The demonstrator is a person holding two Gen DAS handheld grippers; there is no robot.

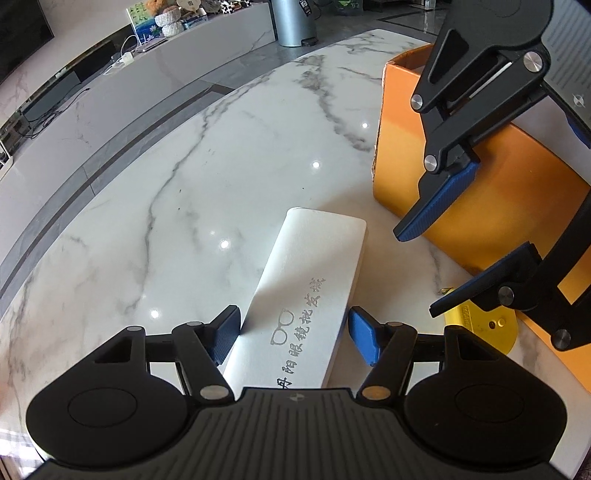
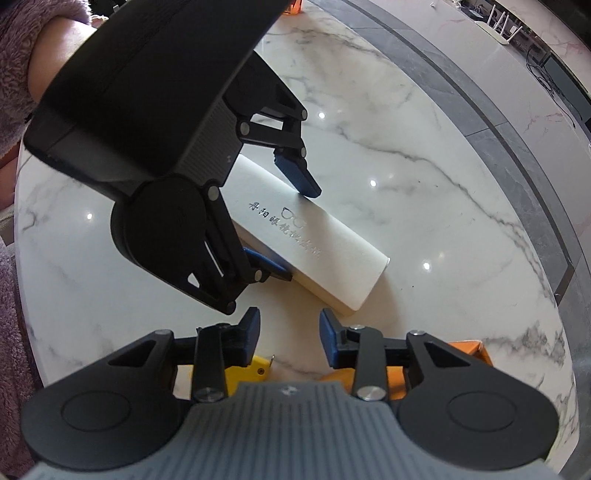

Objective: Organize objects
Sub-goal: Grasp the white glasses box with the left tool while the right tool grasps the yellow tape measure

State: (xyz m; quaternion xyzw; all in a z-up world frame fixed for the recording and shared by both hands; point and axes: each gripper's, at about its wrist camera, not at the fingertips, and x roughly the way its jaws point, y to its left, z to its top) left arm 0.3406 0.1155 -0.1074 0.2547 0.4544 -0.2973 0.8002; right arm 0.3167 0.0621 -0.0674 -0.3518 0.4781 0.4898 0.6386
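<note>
A long white glasses box (image 1: 306, 291) with silver print lies on the marble table (image 1: 184, 221). My left gripper (image 1: 293, 338) is open and straddles the near end of the box, one blue finger on each side; the left pad looks to touch it. In the right wrist view the same box (image 2: 314, 240) lies between the left gripper's fingers (image 2: 299, 177). My right gripper (image 2: 290, 338) is open and empty, hovering just off the box's far end. It also shows in the left wrist view (image 1: 417, 273), above a yellow tool (image 1: 480, 325).
An orange cardboard box (image 1: 480, 192) stands open at the right of the table; its corner shows in the right wrist view (image 2: 469, 350). The yellow tool (image 2: 247, 369) lies beside it. A grey cabinet and a metal bin (image 1: 291, 22) stand beyond the table edge.
</note>
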